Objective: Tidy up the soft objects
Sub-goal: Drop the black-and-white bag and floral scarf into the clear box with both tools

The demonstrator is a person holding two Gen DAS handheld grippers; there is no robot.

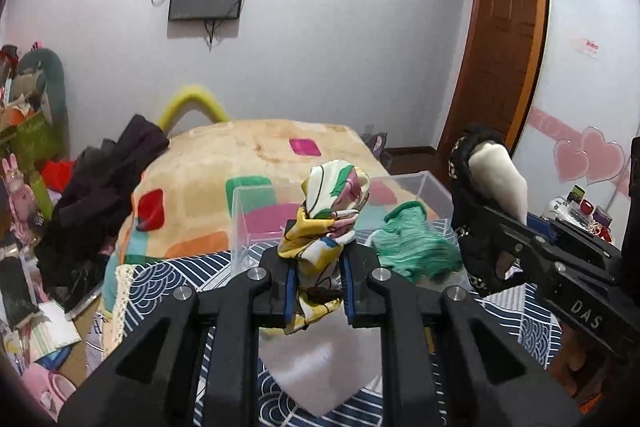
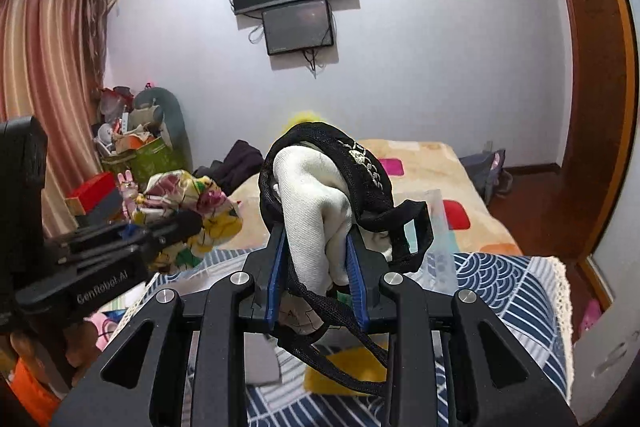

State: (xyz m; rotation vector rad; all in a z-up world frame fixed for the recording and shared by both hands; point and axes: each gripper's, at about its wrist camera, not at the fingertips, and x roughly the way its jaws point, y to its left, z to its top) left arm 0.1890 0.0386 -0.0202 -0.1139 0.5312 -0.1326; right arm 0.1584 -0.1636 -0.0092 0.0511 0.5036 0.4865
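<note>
My left gripper (image 1: 318,255) is shut on a floral yellow, white and pink scarf (image 1: 328,211), held up above the patterned cloth. The scarf also shows in the right wrist view (image 2: 188,203), at the left. My right gripper (image 2: 316,247) is shut on a white sock with a black mesh strap piece around it (image 2: 316,187). That bundle shows at the right of the left wrist view (image 1: 484,195). A clear plastic box (image 1: 256,211) stands on the bed ahead. A green knitted cloth (image 1: 412,243) lies at the box's near side.
A blue wave-patterned cloth (image 2: 512,291) covers the surface below both grippers. A white cloth (image 1: 320,367) and a yellow one (image 2: 344,375) lie on it. The bed (image 1: 248,155) has a checked blanket and dark clothes (image 1: 100,195). Clutter stands at the left (image 2: 132,147).
</note>
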